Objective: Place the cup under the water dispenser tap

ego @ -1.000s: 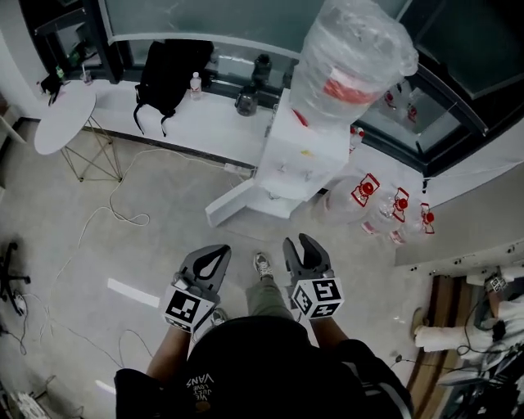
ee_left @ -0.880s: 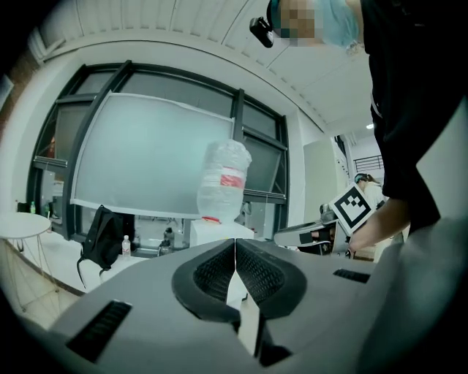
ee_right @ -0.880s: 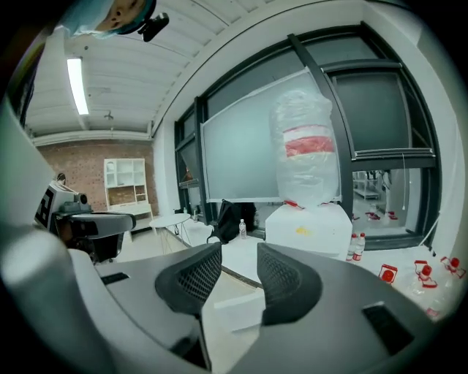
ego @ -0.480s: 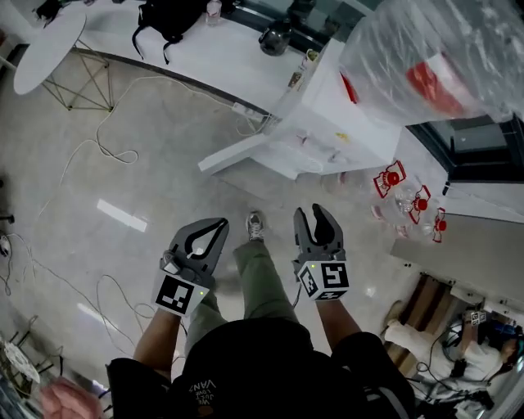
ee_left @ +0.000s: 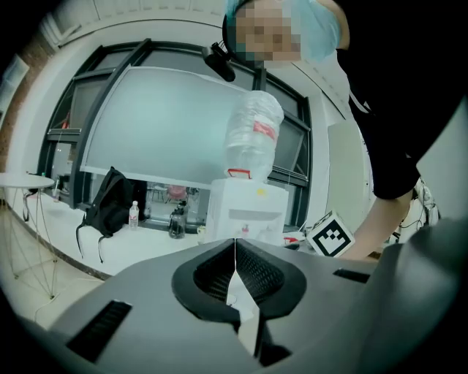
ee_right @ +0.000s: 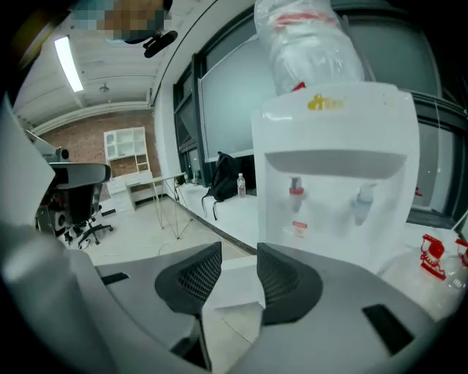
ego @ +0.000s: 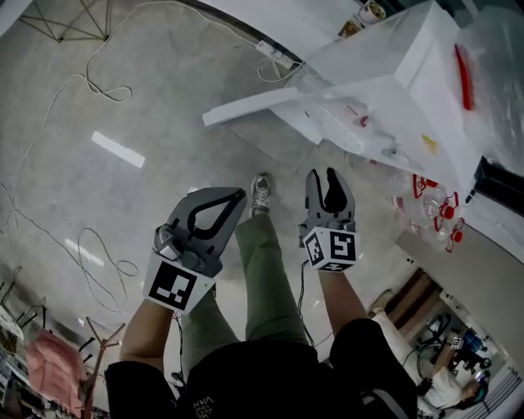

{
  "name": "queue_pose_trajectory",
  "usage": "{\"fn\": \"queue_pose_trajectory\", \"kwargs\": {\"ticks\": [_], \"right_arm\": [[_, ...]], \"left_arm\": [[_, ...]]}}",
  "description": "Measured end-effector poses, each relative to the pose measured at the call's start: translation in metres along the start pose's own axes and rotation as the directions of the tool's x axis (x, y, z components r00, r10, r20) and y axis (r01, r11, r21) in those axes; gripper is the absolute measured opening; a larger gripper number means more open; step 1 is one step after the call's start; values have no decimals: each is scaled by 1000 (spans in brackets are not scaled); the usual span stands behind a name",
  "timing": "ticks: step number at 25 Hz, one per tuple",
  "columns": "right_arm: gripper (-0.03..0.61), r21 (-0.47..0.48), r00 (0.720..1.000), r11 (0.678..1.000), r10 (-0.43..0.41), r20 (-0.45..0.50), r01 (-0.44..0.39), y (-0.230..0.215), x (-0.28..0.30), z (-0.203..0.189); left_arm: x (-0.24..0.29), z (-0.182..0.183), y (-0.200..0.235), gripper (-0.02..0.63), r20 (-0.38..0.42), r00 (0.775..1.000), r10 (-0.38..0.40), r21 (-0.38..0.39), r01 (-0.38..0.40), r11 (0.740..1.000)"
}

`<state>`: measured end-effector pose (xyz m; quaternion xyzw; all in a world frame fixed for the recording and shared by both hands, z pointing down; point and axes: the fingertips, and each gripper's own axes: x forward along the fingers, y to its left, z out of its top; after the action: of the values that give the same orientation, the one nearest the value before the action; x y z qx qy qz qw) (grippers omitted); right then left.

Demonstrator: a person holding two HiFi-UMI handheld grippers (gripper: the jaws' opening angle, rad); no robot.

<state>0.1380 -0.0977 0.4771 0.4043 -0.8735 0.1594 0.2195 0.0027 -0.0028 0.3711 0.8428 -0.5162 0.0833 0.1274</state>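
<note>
The white water dispenser (ego: 385, 78) stands just ahead, a clear plastic-wrapped bottle (ego: 491, 65) on top. Its red tap (ee_right: 295, 188) and pale tap (ee_right: 362, 201) sit in a recess, with nothing under them. What looks like a small cup (ego: 370, 11) stands on the white ledge behind it. My left gripper (ego: 237, 197) is shut and empty, held over the floor; its jaws meet in the left gripper view (ee_left: 235, 245). My right gripper (ego: 326, 173) is open and empty, pointing at the dispenser (ee_right: 333, 168) with a gap between its pads (ee_right: 239, 266).
A white board (ego: 254, 105) leans at the dispenser's foot. Cables (ego: 86, 78) and a power strip (ego: 274, 56) lie on the floor. Spare bottles with red caps (ego: 434, 204) lie to the right. A black backpack (ee_left: 110, 204) sits on the ledge, near a round table (ee_left: 22, 181).
The person has stepped closer to the dispenser, and the head view now looks more steeply down. Both grippers have come forward with it. Their jaws have not changed.
</note>
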Motion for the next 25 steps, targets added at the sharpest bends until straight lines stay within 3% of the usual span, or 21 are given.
{"fn": "queue_pose_trajectory", "kwargs": {"ticks": [5,10,15,20,25], "right_arm": [[133,26,999,999,-23,-50,25,-20,59,-67],[133,-21,992,998,-61,-113,59,-41,114,-134],[133,-162,973,983,-118,-196,86,-68,167,-201],[133,-333,940,936,-213,-268,117,-106,208,-255],[133,-396,903,911,-262,-341,115,-143,241,-292]], "left_arm": [[20,-64,9,20,-11,1000,15,-58,-15,998],[30,-130,17,20,-35,999,16,-104,-20,994],[44,-183,33,20,-41,998,49,-137,-54,989],[66,-217,49,20,-30,996,84,-163,-88,983],[95,-240,59,20,-20,996,88,-180,-90,980]]}}
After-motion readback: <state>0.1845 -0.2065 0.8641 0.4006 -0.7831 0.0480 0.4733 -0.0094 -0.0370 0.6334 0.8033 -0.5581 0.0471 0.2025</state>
